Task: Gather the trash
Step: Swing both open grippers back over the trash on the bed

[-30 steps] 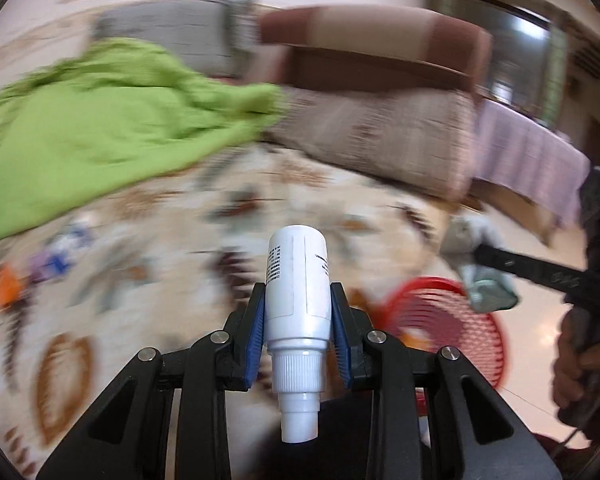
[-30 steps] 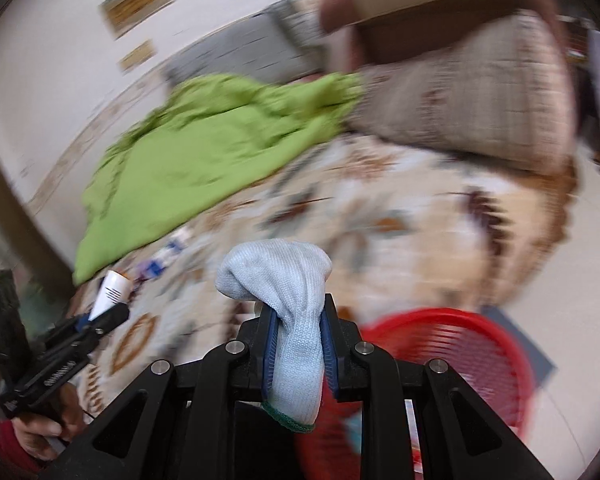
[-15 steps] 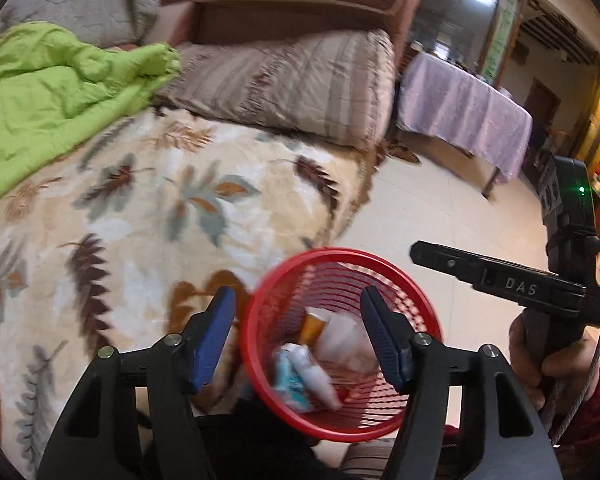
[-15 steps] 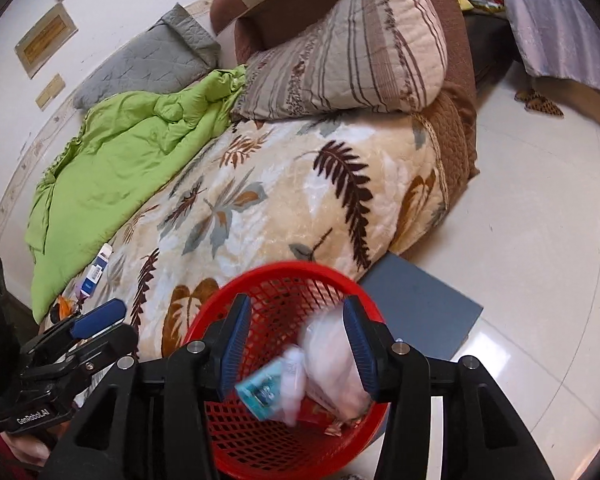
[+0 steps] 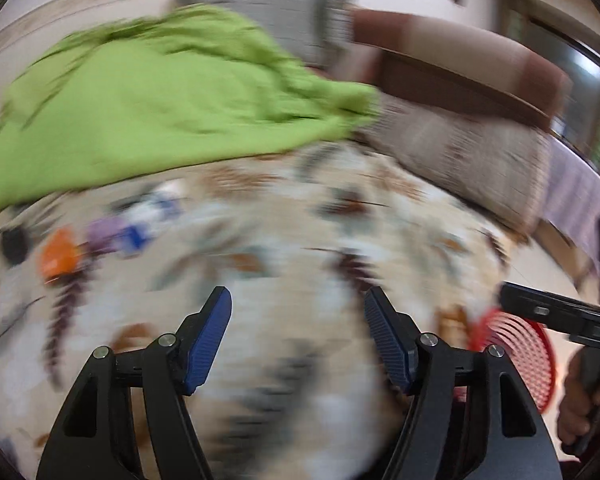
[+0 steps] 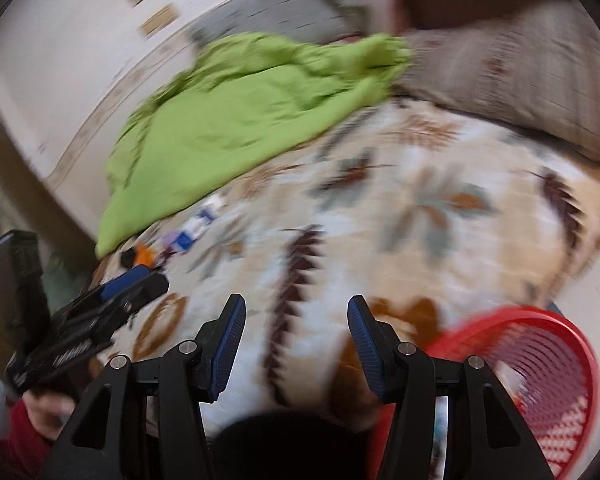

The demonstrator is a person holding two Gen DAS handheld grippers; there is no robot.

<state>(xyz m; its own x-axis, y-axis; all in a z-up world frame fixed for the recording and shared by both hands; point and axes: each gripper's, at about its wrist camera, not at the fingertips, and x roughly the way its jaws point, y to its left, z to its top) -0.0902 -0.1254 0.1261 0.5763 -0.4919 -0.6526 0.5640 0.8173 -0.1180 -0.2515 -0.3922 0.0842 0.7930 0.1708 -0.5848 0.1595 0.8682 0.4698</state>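
Note:
Both views are motion-blurred. My left gripper is open and empty over the leaf-patterned bedspread. My right gripper is open and empty too. The red mesh basket sits at the lower right, beside the bed; it also shows in the left wrist view. Small trash lies on the bed at the left: an orange piece, a purple piece and a blue-and-white packet. The same cluster shows in the right wrist view, just beyond the left gripper.
A green blanket covers the back of the bed. A striped pillow and a brown cushion lie at the right. A grey pillow lies behind the blanket.
Both grippers released their items into the red basket and opened. They have since swung left, away from the basket and back over the bed toward the remaining trash.

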